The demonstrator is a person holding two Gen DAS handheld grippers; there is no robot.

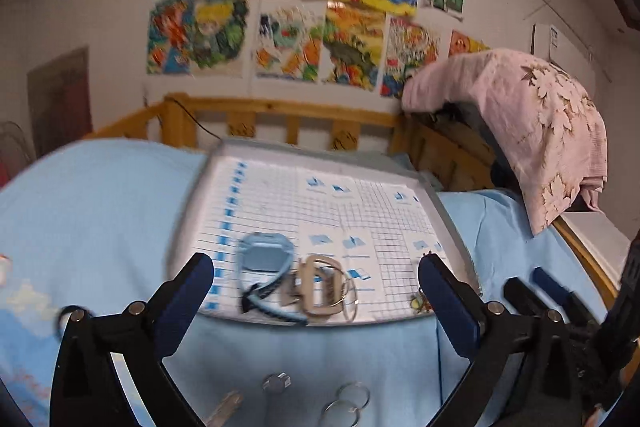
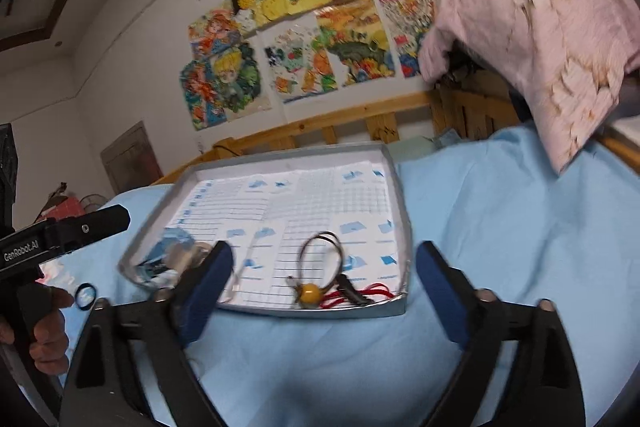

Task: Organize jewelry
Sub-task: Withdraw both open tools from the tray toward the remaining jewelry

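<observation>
A shallow grey tray [image 1: 448, 215] lined with printed paper lies on the blue bedsheet; it also shows in the right wrist view [image 2: 404, 211]. In it lie a light blue watch [image 1: 264, 259], a beige watch [image 1: 320, 283] with thin bangles, and a black cord bracelet with a yellow bead [image 2: 310, 293] and red string. On the sheet in front lie metal rings [image 1: 346, 403], a small silver piece [image 1: 276, 383] and a black ring [image 2: 85, 295]. My left gripper [image 1: 316, 279] is open and empty, near the tray's front edge. My right gripper [image 2: 324, 267] is open and empty, over the tray's front.
A wooden bed rail [image 1: 280, 115] runs behind the tray. A pink flowered cloth [image 1: 532, 123] drapes over the rail's right corner. Posters cover the wall behind. The right gripper's body [image 1: 560, 299] shows at the left view's right edge, and the left gripper's handle [image 2: 60, 231] at the right view's left.
</observation>
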